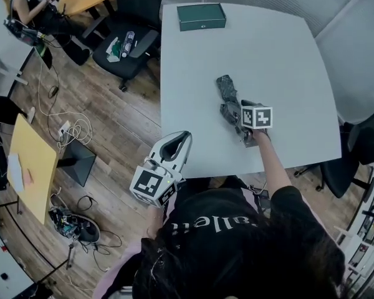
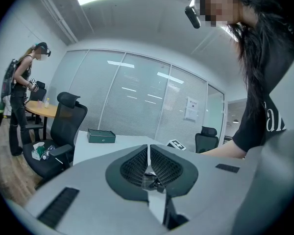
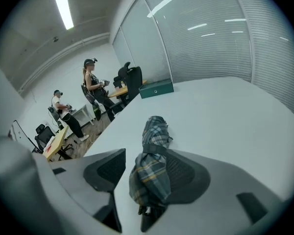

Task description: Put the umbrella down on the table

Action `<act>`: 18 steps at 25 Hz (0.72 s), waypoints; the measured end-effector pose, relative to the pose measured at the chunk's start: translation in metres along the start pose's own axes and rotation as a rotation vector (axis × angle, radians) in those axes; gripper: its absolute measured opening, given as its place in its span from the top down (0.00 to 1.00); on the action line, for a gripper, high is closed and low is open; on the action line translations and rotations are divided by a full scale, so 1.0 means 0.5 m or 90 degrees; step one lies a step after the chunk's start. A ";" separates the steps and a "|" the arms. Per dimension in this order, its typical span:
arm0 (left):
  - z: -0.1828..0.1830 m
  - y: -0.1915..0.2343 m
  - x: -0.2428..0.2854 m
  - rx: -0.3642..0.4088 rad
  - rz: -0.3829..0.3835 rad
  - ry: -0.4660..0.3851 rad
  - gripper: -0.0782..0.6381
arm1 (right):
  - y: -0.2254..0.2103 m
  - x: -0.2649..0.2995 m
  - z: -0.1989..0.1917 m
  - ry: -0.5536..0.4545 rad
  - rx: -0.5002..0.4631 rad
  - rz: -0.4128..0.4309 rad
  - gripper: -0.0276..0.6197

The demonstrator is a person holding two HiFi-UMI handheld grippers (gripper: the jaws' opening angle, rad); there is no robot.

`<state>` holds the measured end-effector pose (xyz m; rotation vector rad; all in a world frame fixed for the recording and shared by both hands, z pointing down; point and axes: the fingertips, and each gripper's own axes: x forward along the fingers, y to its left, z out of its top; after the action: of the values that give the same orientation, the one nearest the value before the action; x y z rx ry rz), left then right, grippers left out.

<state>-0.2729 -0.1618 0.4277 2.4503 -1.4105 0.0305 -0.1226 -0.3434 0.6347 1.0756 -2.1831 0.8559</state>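
**ITEM: Folded umbrella, lying on the table inside the opened right jaws**

**Location.** The plaid umbrella (image 1: 227, 96) lies on the white table (image 1: 287, 55), a little toward 4 o'clock from the table's middle in the head view. A green box (image 1: 201, 16) sits well apart at the far edge, near 12 o'clock.

**Long axis.** In the head view it runs from about 11 o'clock (the free canopy end) to about 5 o'clock (the end nearest the person). In the right gripper view it points away from the jaws toward 12 o'clock.

**Right gripper** (image 3: 149, 153). The jaws are spread wide and straddle the near end of the umbrella. Bare table shows between the fabric and the pad at 9 o'clock, so nothing is clamped.

**Left gripper** (image 1: 184, 137). It is held off the table's near edge, toward 7 o'clock from the umbrella, and is the farther of the two. Its pads are closed together on nothing.

**Governing relation.** The umbrella sits in the right jaws' throat, in line with them. Judged from this, the cleanest exit is back along that axis or straight up. A sideways pull could drag the fabric.

**Not determinable.**
- The marker cube covers the handle end in the head view.
- In the right gripper view that end is dark and cut off low in the frame.
- The fabric overlaps the pad at 3 o'clock, so I cannot tell whether it touches that pad.
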 end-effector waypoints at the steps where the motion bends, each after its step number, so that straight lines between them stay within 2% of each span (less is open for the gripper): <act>1: 0.000 -0.003 0.002 0.002 -0.007 0.001 0.84 | 0.008 -0.022 0.003 -0.019 0.000 0.005 0.55; 8: -0.003 -0.035 0.022 0.012 -0.057 0.009 0.84 | 0.081 -0.168 -0.002 -0.116 0.018 0.054 0.61; 18: -0.009 -0.089 0.054 0.019 -0.100 0.020 0.84 | 0.147 -0.328 -0.010 -0.208 0.022 0.081 0.69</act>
<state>-0.2207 -0.1626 0.4254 2.5655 -1.2097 0.0536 -0.0962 -0.2268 0.5001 1.1725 -2.5375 0.8224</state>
